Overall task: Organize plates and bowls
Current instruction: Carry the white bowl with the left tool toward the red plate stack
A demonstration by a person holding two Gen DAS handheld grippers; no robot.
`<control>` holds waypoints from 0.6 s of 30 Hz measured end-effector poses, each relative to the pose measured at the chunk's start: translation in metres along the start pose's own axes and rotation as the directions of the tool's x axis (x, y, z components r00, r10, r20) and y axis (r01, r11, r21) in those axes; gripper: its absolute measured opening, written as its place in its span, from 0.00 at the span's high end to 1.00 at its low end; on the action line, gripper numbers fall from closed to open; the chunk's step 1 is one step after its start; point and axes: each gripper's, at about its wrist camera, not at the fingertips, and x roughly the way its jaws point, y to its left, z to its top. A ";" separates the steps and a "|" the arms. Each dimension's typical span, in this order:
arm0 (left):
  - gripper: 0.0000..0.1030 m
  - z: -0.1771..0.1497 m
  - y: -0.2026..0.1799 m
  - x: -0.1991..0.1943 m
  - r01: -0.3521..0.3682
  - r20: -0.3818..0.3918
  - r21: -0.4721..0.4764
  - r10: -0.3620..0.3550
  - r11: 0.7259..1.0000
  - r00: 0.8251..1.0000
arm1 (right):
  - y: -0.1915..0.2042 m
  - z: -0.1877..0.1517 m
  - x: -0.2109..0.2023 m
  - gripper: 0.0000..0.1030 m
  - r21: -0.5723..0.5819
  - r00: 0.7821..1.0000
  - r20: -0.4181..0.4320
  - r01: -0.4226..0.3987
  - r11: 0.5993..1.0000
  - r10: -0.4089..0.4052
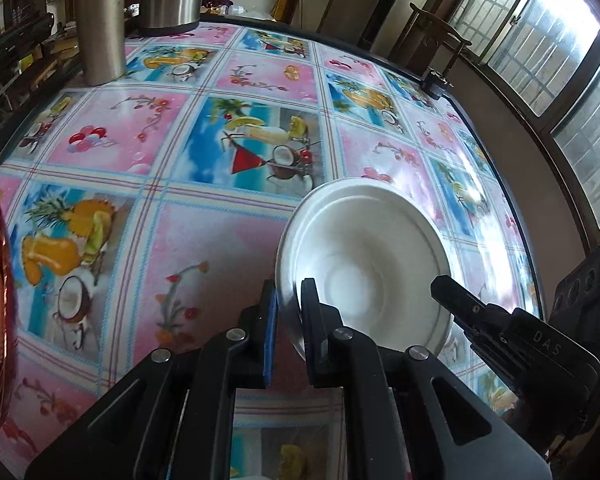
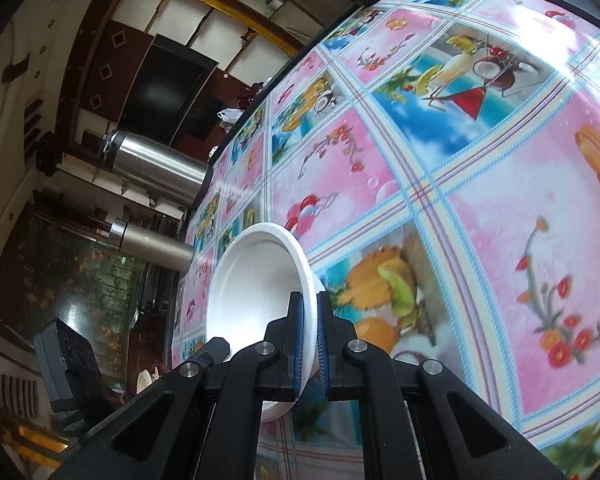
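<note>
Held aloft over the table [image 1: 220, 216], well in from its edges: white bowl [image 1: 364, 260], rim pinched by left gripper [image 1: 289, 332] and right gripper [image 2: 309, 340], both clamped on it. Likely to crack or slip free if pulled apart or twisted unevenly

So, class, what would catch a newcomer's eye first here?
The bright tablecloth of pink flower and tropical fruit squares fills both views. Above it, the left gripper and right gripper pinch opposite rims of one white bowl. Two steel flasks stand at the far edge.
</note>
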 end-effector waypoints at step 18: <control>0.90 -0.049 0.045 -0.050 -0.070 0.083 0.019 0.068 0.997 0.994 | 0.035 -0.078 0.009 0.93 -0.089 0.997 -0.070 -0.040 0.995 0.034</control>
